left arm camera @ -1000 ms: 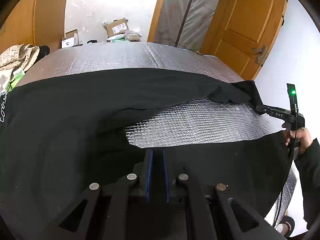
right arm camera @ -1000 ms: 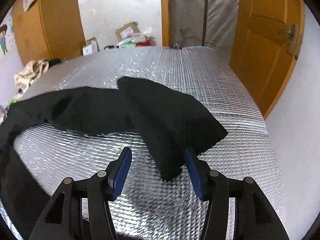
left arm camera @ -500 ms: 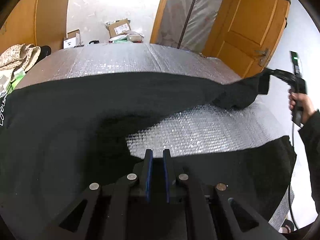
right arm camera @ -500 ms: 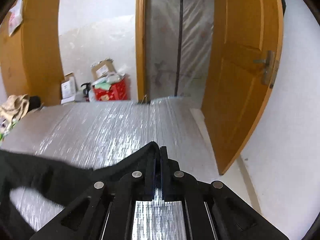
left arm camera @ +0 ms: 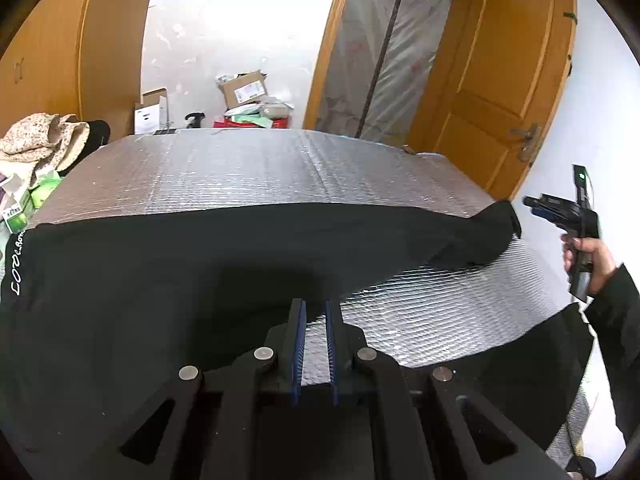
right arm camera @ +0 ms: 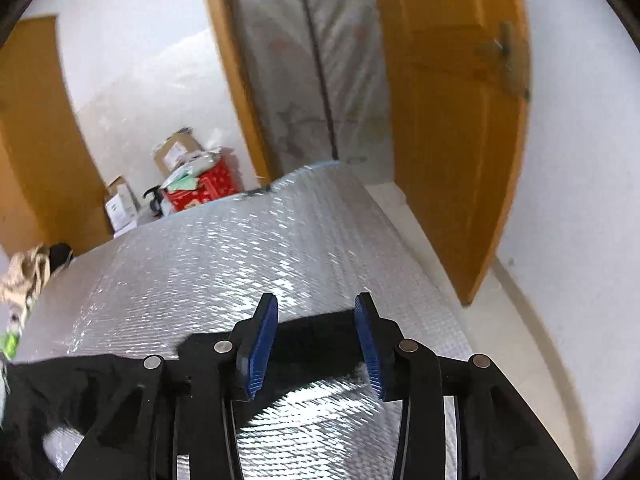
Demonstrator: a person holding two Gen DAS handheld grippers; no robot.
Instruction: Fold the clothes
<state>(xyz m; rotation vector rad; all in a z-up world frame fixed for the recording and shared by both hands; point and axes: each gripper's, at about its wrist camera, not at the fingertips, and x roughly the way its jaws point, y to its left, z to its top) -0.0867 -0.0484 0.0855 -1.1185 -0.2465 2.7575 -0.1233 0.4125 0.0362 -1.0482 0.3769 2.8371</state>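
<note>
Left gripper [left arm camera: 316, 312]: jaws nearly together, nothing seen pinched. Right gripper [right arm camera: 316, 304]: jaws opening, spread wide, nothing pressed between them. Black garment [left arm camera: 200, 272] is laid flat across the silver-covered table [left arm camera: 260, 168].

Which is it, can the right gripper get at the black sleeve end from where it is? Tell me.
Probably yes. The right gripper is opening with nothing between its pads, and the black sleeve end lies just beneath it on the silver mat, uncovered.
</note>
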